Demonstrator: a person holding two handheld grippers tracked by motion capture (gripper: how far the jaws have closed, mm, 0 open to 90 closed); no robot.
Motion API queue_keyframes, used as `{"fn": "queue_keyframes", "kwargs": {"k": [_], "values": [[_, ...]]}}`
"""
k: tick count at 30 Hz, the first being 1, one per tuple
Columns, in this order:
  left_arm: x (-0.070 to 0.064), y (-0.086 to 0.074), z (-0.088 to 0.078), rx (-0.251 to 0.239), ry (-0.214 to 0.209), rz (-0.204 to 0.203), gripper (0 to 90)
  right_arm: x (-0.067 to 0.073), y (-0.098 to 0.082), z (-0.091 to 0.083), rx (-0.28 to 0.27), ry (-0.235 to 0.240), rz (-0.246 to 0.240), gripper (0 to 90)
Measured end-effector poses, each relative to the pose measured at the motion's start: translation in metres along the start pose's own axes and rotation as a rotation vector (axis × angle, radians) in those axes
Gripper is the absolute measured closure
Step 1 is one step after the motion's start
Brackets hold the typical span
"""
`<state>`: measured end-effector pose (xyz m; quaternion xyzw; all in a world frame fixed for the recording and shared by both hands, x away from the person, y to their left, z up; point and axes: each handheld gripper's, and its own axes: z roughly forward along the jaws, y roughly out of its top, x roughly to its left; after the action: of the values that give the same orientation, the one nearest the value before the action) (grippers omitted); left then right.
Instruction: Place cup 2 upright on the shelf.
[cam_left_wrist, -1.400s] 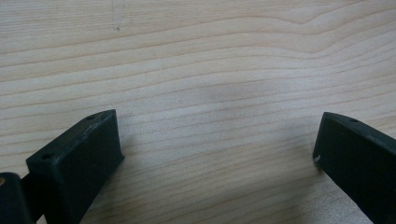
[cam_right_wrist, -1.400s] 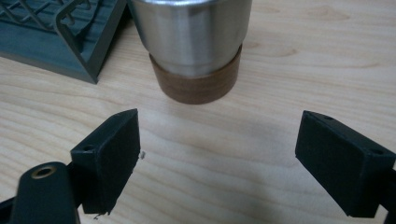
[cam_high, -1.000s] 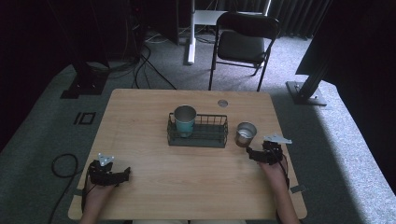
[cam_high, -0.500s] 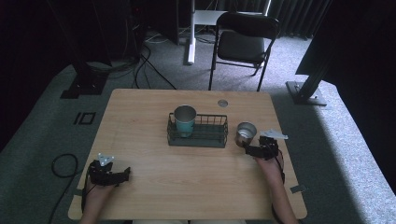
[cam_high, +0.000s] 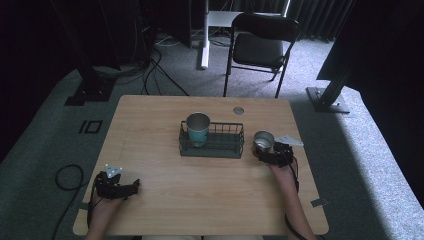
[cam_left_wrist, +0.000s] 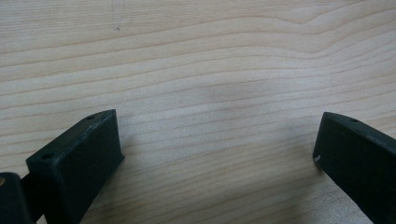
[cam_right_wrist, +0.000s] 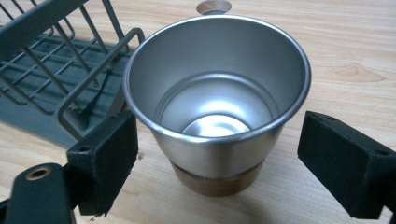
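The right gripper (cam_right_wrist: 217, 154) stands with its jaws wide apart on either side of the steel cup (cam_right_wrist: 217, 100), one black pad close by the cup's wall and the other clear of it, so it grips nothing; the cup stands upright near the right edge of the table (cam_high: 165, 125), just right of the wire basket (cam_high: 212, 145). The cup is a smooth, brushed-metal cone, wider at the rolled rim than at the foot, with a brown band round its base; its polished floor throws back a bright patch, and the pads hide part of its lower wall. The basket is dark green wire in a rectangular grid, and its far end is cut off in the right gripper view; a second cup (cam_high: 198, 128), metal with a teal sleeve, stands upright in its left end. A small round disc (cam_high: 238, 110) lies near the far edge; what it is cannot be made out. The left gripper (cam_left_wrist: 217, 154) rests by the near left corner, jaws spread wide over bare pale wood grain, holding nothing.
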<state>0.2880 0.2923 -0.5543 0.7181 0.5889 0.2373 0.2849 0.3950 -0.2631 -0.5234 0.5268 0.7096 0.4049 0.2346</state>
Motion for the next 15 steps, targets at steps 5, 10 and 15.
{"fn": "queue_keyframes", "kwargs": {"k": [5,10,15], "values": [[0.000,0.000,0.000,0.000,0.000,0.000,1.6,0.001,-0.001,0.007,0.006,-0.011,0.009,12.1],[0.000,0.000,0.000,0.000,0.000,0.000,1.6,0.003,-0.001,0.011,-0.011,-0.016,0.021,12.1],[0.000,0.000,0.000,0.000,0.000,0.000,1.6,0.003,0.000,0.015,-0.022,-0.020,0.032,11.8]]}}
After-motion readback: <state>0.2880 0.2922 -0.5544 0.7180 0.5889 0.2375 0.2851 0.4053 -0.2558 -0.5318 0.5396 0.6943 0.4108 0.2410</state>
